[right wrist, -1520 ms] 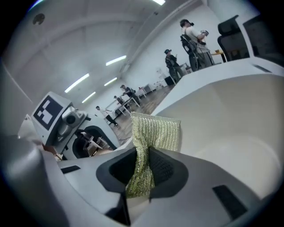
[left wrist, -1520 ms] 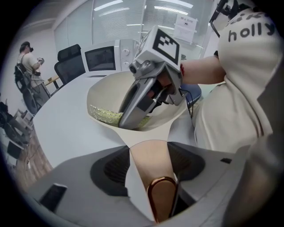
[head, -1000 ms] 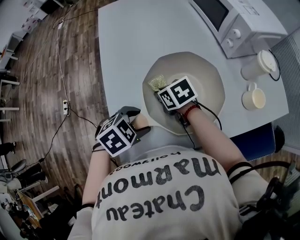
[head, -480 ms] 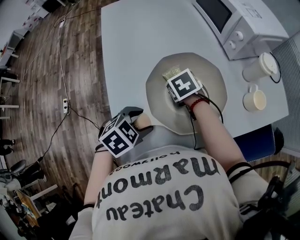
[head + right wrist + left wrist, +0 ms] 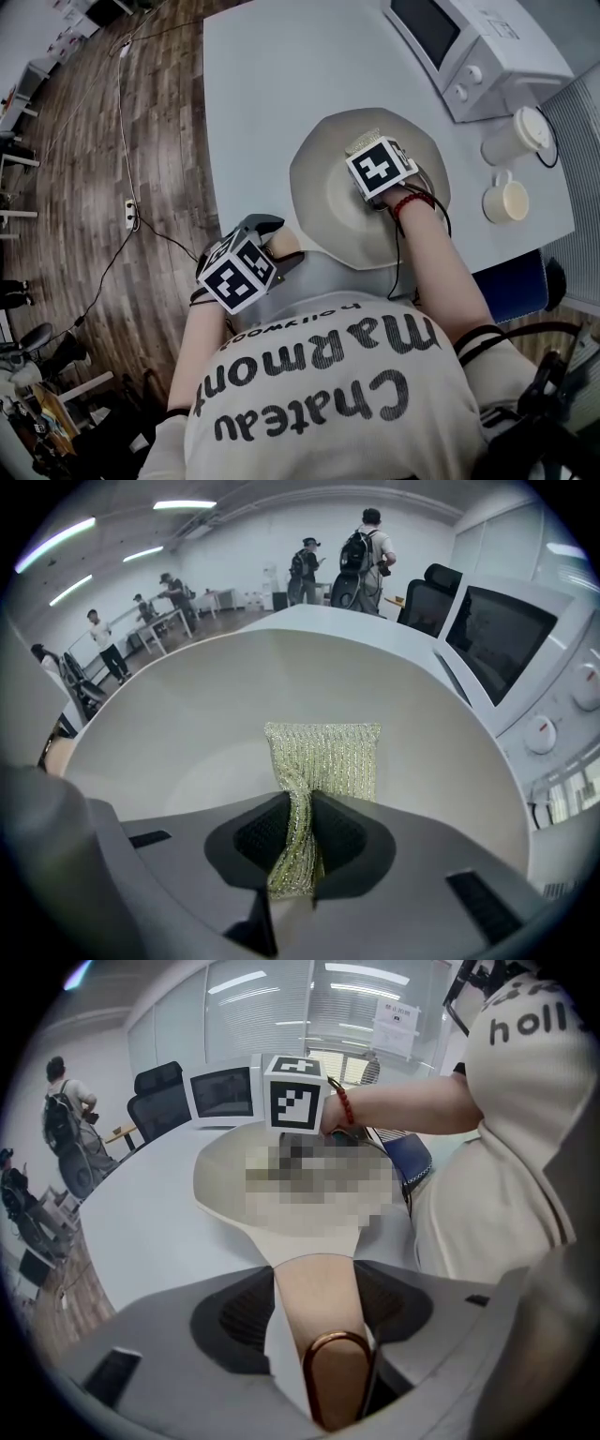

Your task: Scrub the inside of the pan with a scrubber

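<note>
Green scrubber (image 5: pixel 323 757), one, inside one pan (image 5: pixel 323 197).

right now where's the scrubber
The scrubber is pinched in the right gripper, inside the pan. In the head view it sits at the pan's far side, toward the microwave.

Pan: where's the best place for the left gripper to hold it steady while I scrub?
The handle, from the near side along its length. It is narrow, straight and sticks out of the pan toward you, clear of the scrubber; the left gripper is clamped there.
</note>
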### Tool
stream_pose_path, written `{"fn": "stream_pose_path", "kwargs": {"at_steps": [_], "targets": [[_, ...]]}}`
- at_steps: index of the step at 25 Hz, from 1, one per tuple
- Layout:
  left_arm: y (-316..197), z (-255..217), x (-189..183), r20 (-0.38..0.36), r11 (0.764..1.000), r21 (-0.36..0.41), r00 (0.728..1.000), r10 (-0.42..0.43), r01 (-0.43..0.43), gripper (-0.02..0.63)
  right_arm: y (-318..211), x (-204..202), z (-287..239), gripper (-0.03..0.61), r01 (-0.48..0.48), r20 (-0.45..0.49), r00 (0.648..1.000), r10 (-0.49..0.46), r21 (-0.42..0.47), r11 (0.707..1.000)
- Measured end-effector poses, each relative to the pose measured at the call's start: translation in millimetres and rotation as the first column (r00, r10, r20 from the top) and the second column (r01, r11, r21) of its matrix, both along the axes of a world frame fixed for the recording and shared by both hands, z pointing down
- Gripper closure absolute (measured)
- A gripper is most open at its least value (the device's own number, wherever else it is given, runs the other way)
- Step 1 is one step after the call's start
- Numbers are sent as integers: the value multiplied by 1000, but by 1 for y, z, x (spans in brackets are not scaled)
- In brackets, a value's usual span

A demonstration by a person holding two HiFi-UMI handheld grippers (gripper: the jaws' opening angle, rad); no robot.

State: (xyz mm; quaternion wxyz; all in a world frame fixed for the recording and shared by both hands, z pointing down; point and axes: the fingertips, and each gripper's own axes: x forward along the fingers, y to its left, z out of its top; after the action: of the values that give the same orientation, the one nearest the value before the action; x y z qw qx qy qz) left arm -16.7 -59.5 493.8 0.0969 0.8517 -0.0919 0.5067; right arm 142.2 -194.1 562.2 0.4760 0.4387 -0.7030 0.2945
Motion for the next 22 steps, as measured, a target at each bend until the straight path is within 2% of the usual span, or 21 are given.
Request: {"fn": "stream_pose_path", "kwargs": {"at_steps": [2,4,7,10,13,22], "targets": [[0,0,0,3,1000,4,1000,-2,2,331,2,14,2,512,0,-51,999,0,-14,1000],[0,0,0,4,1000,7,1000,-9,9,331,6,26,5,512,33,-138,990,-38,-40,999],[0,0,-1,3,1000,1,1000,-28,28,334,10,34,8,512,101,-247,962,-112,-60,993],[0,-1,-1,1,999,-1,999,-41,41,337,12,37,8,512,130,-316,938,-145,-68,989],[1,-1,-2,-8,999,-4,999,-54,54,341,18,52,9,512,151,-403,899,-173,-87,985],[-1,0,-3,-6,998,-9,998,-60,60,345,29,74,-15,512,113,-408,905,-117,-33,993]]}}
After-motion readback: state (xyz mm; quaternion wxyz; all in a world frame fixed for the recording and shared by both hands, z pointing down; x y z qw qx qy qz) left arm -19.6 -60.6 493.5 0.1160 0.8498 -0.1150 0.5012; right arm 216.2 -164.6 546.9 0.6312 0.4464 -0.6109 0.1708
